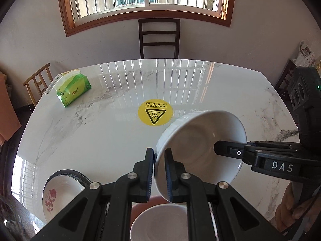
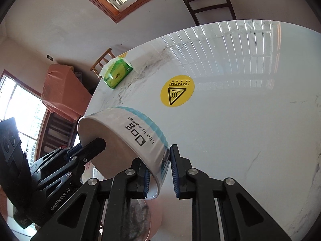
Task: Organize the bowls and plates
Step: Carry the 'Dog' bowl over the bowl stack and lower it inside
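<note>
Currently both grippers pinch the same white bowl (image 1: 192, 140), lifted and tilted above the marble table (image 1: 100, 132), on the near side of the yellow heat sticker (image 1: 155, 112). Left gripper (image 1: 159, 172): jaws nearly closed, clamped on the bowl's rim wall. Right gripper (image 2: 160, 172): pads on the opposite rim, one inside, one outside, also nearly closed. Bowl exterior has a blue band and "Life is sweet" print. Rose-print plate (image 1: 60, 192) sits near-left of the sticker; another white bowl (image 1: 160, 223) on a pink plate (image 1: 140, 204) directly below the grippers. Green tissue pack (image 1: 73, 88) far-left of the sticker.
</note>
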`<state>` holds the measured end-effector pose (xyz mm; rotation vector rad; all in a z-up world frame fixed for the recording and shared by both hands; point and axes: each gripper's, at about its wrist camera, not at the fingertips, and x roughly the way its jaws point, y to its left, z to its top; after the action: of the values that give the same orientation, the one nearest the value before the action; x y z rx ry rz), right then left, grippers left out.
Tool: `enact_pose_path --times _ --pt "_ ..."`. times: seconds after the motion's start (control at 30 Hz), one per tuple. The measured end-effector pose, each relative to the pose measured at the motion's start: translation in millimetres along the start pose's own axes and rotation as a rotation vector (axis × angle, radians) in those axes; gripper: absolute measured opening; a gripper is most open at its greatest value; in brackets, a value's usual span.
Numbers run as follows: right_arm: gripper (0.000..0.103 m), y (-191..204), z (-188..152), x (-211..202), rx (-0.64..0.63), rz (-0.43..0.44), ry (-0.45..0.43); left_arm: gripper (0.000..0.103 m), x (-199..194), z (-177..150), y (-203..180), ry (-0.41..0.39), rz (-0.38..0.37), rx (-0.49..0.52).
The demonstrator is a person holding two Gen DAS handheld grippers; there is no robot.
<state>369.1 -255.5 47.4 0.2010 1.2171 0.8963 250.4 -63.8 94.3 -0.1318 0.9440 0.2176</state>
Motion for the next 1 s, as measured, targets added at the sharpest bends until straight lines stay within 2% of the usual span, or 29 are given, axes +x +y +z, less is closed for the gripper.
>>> enact_pose_path --times 0.37,0.5,0.73,1.0 --pt "0.019 19 -39 -18 0.006 0.031 0.029 0.011 -41 -39 5 0.010 -0.022 -0.021" --pt "0.019 23 -53 -18 0.017 0.053 0.067 0.011 -55 -52 5 0.009 -0.019 -0.015" --pt "0.019 28 -80 -9 0.042 0.068 0.140 0.011 -59 -77 16 0.070 -0.053 -0.043" --pt "0.021 35 -95 -7 0.043 0.056 0.161 0.011 -56 -98 21 0.110 -0.047 -0.045"
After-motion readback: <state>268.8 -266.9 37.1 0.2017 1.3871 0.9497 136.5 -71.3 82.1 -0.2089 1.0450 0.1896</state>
